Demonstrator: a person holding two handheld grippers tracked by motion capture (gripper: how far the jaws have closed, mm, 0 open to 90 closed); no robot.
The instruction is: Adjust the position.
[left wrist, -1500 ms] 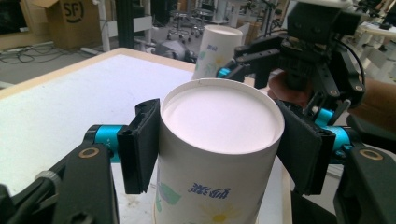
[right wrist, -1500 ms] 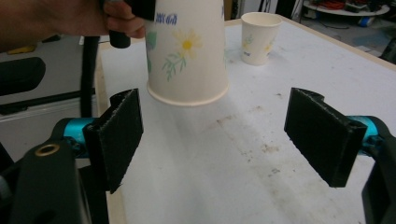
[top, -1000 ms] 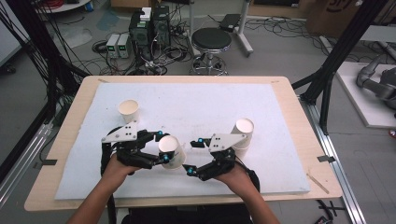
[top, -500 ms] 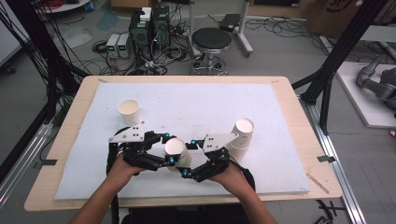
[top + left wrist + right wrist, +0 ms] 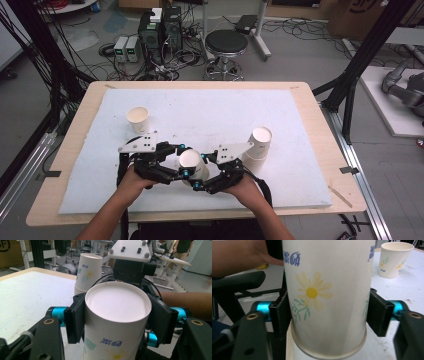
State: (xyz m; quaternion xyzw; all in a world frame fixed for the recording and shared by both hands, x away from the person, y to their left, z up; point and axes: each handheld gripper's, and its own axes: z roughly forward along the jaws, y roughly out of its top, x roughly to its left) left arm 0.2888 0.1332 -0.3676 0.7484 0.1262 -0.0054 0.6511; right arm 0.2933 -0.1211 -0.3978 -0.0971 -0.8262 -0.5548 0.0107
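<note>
An upside-down paper cup (image 5: 191, 161) with a flower print stands between my two grippers near the table's front. My left gripper (image 5: 184, 161) is shut on it, and the left gripper view shows its pads (image 5: 75, 315) pressing the cup (image 5: 117, 302) just under the flat base. My right gripper (image 5: 200, 172) comes from the other side. In the right gripper view both jaws of that gripper (image 5: 328, 312) press the cup (image 5: 324, 277) lower down, just above its rim.
A stack of upside-down cups (image 5: 259, 145) stands right behind the right gripper, and appears as the stack (image 5: 88, 272) in the left gripper view. One upright cup (image 5: 137, 120) sits at the left of the white mat (image 5: 210, 112). A stool (image 5: 226, 45) stands beyond the table.
The left gripper has carried the cup to the right. The right gripper has moved left, away from the stack, and its jaws now hold the same cup.
</note>
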